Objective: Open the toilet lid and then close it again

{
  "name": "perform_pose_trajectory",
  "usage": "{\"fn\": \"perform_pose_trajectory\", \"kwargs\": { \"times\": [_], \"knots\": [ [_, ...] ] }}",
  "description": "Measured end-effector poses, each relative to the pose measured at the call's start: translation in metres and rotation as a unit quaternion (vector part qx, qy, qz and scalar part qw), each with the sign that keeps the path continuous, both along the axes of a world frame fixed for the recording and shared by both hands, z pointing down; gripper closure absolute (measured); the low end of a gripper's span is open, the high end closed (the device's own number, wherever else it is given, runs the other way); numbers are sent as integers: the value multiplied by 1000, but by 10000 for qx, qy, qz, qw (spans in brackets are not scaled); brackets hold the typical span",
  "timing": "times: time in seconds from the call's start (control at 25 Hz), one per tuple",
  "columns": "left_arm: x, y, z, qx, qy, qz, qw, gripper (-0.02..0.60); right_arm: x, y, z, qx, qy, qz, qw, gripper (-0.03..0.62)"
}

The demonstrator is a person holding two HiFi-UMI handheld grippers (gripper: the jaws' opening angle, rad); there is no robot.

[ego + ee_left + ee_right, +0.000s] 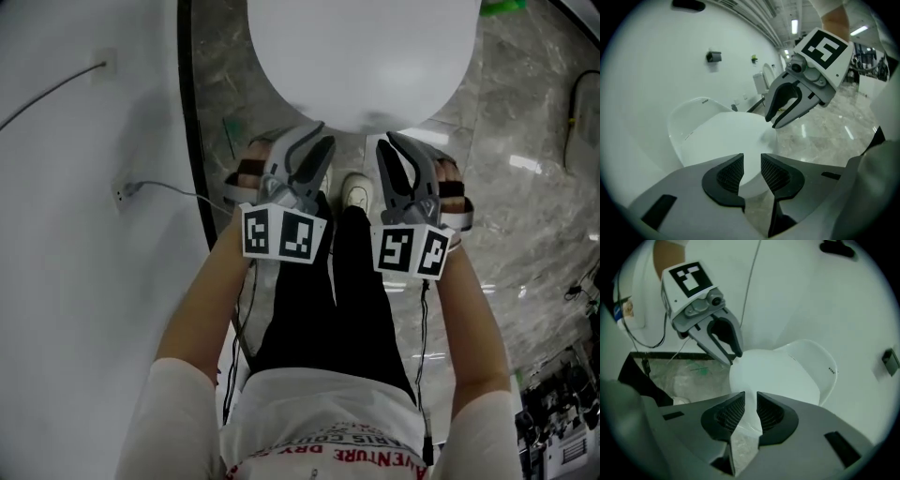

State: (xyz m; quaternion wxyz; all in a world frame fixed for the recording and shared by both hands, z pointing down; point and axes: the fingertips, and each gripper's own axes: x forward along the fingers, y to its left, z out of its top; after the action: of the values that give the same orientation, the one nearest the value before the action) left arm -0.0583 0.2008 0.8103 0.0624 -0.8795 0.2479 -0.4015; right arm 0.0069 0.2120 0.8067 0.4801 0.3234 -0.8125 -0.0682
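Note:
The white toilet lid [361, 56] lies flat, closed over the bowl [689, 117]. In the head view both grippers are held side by side just in front of the lid's front edge. My left gripper [314, 142] points at the rim's left front, and my right gripper [386, 142] at its right front. In the left gripper view the left gripper [752, 165] stands open, with only the lid [726, 136] and floor seen through the gap. In the right gripper view the right gripper [750, 404] also shows a narrow empty gap, the lid [773, 376] lying beyond it.
A white wall [75, 281] with a socket and cable [120, 192] runs along the left. Grey marble floor [525, 187] lies to the right. The person's shoe [354, 190] is under the lid's front. Another toilet [764, 79] stands far off. Dark equipment [562, 412] sits lower right.

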Motion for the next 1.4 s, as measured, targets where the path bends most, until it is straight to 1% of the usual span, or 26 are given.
{"fn": "perform_pose_trajectory", "kwargs": {
  "times": [0.08, 0.16, 0.2, 0.28, 0.4, 0.56, 0.76, 0.84, 1.04, 1.28, 1.36, 1.4],
  "knots": [
    [8, 1, 9, 357, -325, 364, 9982, 465, 0, 6, 16, 36, 318, -294, 9991, 534],
    [13, 5, 21, 621, -712, 703, 9930, 436, 0, 10, 31, 43, 551, -456, 9974, 519],
    [14, 6, 27, 695, -878, 813, 9904, 434, 1, 11, 37, 90, 666, -511, 9964, 517],
    [16, 8, 35, 798, -1086, 878, 9870, 430, 2, 12, 47, 267, 928, -635, 9933, 517],
    [16, 7, 42, 1022, -1251, 812, 9835, 430, 2, 13, 56, 532, 1242, -809, 9875, 517],
    [12, 5, 53, 1359, -1565, 1051, 9726, 430, 3, 7, 61, 791, 1351, -801, 9844, 517],
    [15, 3, 57, 1616, -1655, 1033, 9674, 427, 8, 7, 63, 949, 1445, -781, 9818, 517],
    [14, 3, 57, 1679, -1667, 977, 9667, 428, 7, 6, 62, 949, 1442, -745, 9822, 517],
    [11, 3, 55, 1516, -1582, 684, 9733, 428, 7, 6, 55, 884, 1342, -680, 9847, 517],
    [12, 0, 48, 1535, -1634, 619, 9726, 425, 8, 5, 43, 867, 1291, -764, 9849, 517],
    [13, -2, 40, 1617, -1513, 528, 9738, 420, 8, 3, 36, 898, 1251, -752, 9852, 517],
    [13, -4, 33, 1681, -1416, 455, 9745, 449, 8, 3, 31, 925, 1226, -741, 9854, 517]
  ]
}}
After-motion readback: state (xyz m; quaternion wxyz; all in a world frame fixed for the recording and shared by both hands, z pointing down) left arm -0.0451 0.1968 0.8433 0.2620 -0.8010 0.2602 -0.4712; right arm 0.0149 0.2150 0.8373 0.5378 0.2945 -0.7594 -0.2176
